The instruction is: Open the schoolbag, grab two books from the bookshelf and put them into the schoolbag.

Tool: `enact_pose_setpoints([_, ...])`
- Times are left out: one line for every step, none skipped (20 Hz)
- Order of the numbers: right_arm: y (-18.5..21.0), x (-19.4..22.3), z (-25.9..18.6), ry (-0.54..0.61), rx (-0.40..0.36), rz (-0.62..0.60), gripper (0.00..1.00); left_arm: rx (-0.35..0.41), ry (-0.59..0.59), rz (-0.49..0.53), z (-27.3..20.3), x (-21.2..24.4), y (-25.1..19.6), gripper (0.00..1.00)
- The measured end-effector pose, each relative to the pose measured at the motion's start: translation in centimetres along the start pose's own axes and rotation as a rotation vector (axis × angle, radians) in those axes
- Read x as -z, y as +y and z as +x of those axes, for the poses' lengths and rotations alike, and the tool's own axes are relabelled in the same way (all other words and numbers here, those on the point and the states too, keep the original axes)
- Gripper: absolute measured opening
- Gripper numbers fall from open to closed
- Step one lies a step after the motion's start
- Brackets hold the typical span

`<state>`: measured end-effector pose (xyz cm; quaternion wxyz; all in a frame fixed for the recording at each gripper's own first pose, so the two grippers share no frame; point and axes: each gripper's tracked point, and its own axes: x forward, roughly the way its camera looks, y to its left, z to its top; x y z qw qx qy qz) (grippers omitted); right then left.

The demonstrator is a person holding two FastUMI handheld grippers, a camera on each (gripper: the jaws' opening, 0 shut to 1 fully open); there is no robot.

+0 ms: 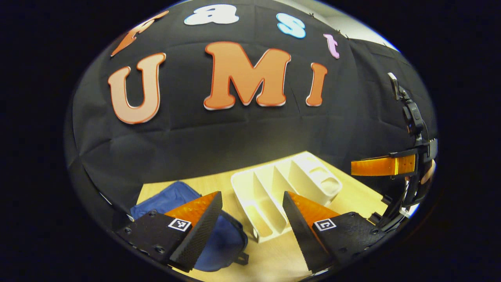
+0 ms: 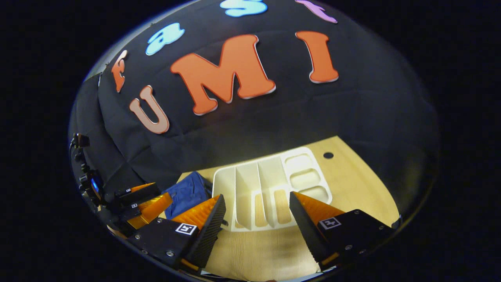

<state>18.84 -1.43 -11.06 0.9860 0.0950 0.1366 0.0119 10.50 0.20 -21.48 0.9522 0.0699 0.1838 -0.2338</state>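
While hovering above the table, left gripper and right gripper both spread, empty — schoolbag beside white bookshelf, no books visible; likely nothing left to fetch.

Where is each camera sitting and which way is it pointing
Left gripper view: rides on the left tongs, looking forward and down past its own open fingers at the blue schoolbag and white bookshelf on the wooden table; the right tongs show at the right edge.
Right gripper view: rides on the right tongs, open, facing the bookshelf; the left tongs show at lower left.
Shared: schoolbag, bookshelf, table, booth wall.
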Motion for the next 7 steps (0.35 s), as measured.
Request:
enact_pose_setpoints([0.3, -1.4, -0.7, -0.060, -0.003, -0.002, 0.97, -0.004, -0.036, -0.002, 0.4, -0.4, 0.2, 0.98])
enact_pose_setpoints([0.2, -2.5, -1.4, -0.117, -0.002, -0.003, 0.97, -0.011, -0.063, -0.002, 0.4, -0.6, 0.4, 0.98])
enact_pose_setpoints([0.0, -3.2, -2.1, -0.170, 0.006, -0.009, 0.97, -0.022, -0.087, -0.003, 0.2, -0.7, 0.6, 0.98])
enact_pose_setpoints([-0.3, -3.5, -2.3, -0.213, 0.018, -0.022, 0.97, -0.033, -0.108, -0.003, 0.3, -1.0, 0.8, 0.98])
enact_pose_setpoints([-0.7, -3.8, -2.7, -0.242, 0.038, -0.036, 0.97, -0.040, -0.126, -0.003, 0.5, -1.5, 1.1, 0.97])
enact_pose_setpoints([-0.9, -4.0, -2.9, -0.261, 0.053, -0.049, 0.96, -0.047, -0.142, -0.005, 0.4, -1.7, 1.4, 0.97])
enact_pose_setpoints([-0.8, -4.3, -2.9, -0.271, 0.064, -0.057, 0.96, -0.044, -0.152, -0.006, 0.4, -2.3, 1.3, 0.97])
